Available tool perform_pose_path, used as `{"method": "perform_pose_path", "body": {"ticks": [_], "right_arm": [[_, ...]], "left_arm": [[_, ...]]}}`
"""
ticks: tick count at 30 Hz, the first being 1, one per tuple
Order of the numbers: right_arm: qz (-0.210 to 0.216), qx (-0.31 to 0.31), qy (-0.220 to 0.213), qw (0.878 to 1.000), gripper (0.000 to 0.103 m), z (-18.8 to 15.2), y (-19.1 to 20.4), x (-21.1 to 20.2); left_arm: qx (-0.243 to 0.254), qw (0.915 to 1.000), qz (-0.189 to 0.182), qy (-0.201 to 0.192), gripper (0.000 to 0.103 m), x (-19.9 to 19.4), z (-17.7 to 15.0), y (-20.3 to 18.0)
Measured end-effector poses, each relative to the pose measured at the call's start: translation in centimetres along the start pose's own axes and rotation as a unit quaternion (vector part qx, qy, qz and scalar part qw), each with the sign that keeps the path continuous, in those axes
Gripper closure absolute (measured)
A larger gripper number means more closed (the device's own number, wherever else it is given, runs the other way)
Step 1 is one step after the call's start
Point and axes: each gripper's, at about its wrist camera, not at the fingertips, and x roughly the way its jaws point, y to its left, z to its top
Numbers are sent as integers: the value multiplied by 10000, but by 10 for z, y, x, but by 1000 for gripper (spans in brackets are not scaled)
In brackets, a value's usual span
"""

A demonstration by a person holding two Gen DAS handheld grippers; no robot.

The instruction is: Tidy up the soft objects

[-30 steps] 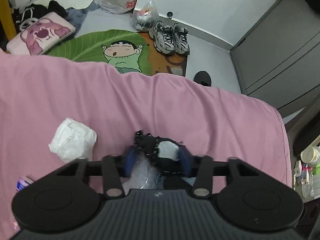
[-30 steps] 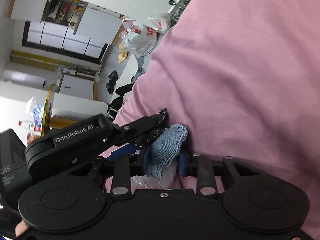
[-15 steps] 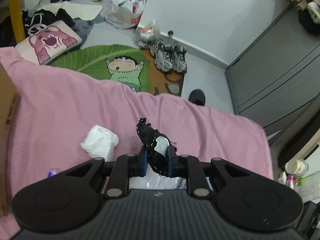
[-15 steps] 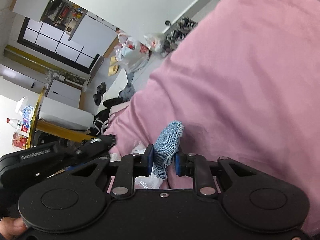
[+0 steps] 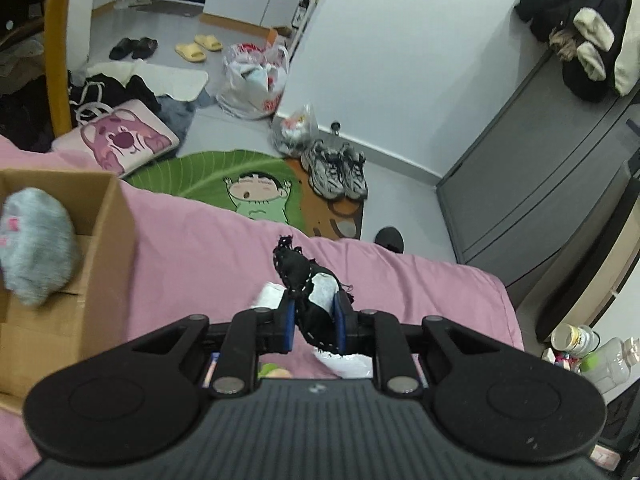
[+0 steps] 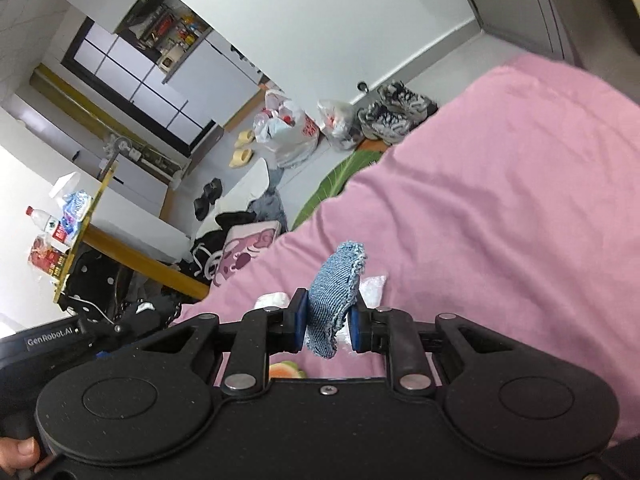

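Note:
My left gripper (image 5: 314, 322) is shut on a black and white soft pouch (image 5: 308, 284) and holds it above the pink bedsheet (image 5: 200, 248). My right gripper (image 6: 328, 322) is shut on a blue denim pad (image 6: 334, 292), also lifted above the sheet (image 6: 500, 220). A cardboard box (image 5: 100, 264) stands on the bed at the left, with a grey plush toy (image 5: 34, 236) in it. A white crumpled soft item (image 5: 269, 294) lies on the sheet just behind the left gripper's fingers; it also shows in the right wrist view (image 6: 272, 300).
The bed ends ahead; beyond it the floor holds a green cartoon mat (image 5: 240, 184), sneakers (image 5: 336, 172), plastic bags (image 5: 256, 80) and a pink cushion (image 5: 120, 140). A grey wardrobe (image 5: 540, 160) stands at the right. Bottles (image 5: 576, 344) stand beside the bed at the right.
Both grippers closed on their items and lifted them off the sheet. The left gripper rose and swung left, bringing the cardboard box with the grey plush into view.

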Motion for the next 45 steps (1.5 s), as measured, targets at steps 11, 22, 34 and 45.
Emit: {"method": "perform_pose_path", "body": {"ticks": [11,22,34,45], "right_arm": [[139,-145,-342,9992,82,-11,37,-30],[338,-533,-406,9972,82,-23,85,-33],[591,-820,-267,9945,82,-43,129,-17],[729,-1012,-50,9922,82,-61,167,10]], "left_arm": [[176,9992,-34,-347,85,-61,-4,19],[119,9976,79,-672,85,-110,1,58],[-90,9954,480,-820,84,-131,12,111],[-342,9934,755,-793,84,-123,16,152]]}}
